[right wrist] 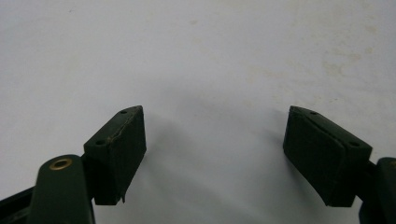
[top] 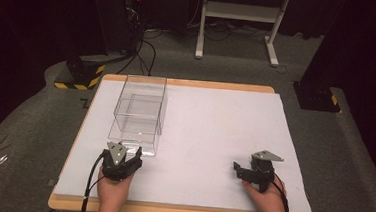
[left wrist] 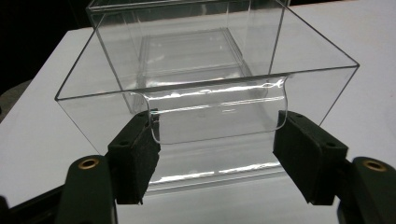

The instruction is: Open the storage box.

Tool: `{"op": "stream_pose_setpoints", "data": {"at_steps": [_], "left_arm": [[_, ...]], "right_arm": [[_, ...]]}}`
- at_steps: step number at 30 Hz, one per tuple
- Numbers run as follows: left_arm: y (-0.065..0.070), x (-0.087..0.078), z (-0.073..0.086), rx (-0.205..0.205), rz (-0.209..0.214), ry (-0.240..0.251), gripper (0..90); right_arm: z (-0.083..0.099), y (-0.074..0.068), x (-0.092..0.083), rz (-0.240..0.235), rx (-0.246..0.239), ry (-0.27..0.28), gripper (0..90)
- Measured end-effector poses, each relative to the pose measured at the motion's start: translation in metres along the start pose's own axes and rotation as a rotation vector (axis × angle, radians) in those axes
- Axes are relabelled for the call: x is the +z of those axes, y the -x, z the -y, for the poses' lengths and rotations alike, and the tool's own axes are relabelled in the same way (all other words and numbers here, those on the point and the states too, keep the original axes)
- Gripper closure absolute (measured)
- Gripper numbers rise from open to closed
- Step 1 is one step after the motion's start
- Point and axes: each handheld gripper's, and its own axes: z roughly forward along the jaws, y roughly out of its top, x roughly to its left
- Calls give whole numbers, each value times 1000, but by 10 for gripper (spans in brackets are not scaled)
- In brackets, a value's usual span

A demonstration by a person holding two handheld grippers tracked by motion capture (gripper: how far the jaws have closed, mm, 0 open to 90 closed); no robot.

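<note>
Two clear plastic boxes (top: 139,113) sit at desk (top: 214,138) far left, one behind the other. Left gripper (left wrist: 217,140) fingers released, straddling the near box's front tab. Risk: slick thin wall slips or box skids when squeezed. Right gripper (right wrist: 215,149) released, idle over bare desk.

1. The clear box (top: 139,113) stands on the left part of the table (top: 214,128), blocking the way just ahead of the left gripper (top: 122,157).
2. Right of the box, bare table lies open.
3. The right gripper (top: 251,171), far right of the box, seemingly faces bare surface.
</note>
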Motion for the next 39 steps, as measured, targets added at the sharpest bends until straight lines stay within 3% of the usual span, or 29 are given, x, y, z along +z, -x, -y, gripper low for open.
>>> {"op": "stream_pose_setpoints", "data": {"at_steps": [19,39], "left_arm": [[-2,-28,17,15,28,-26,326],[-3,-38,25,2,47,-7,320]], "right_arm": [[0,0,0,3,-4,0,212],[0,0,0,4,-8,0,212]]}}
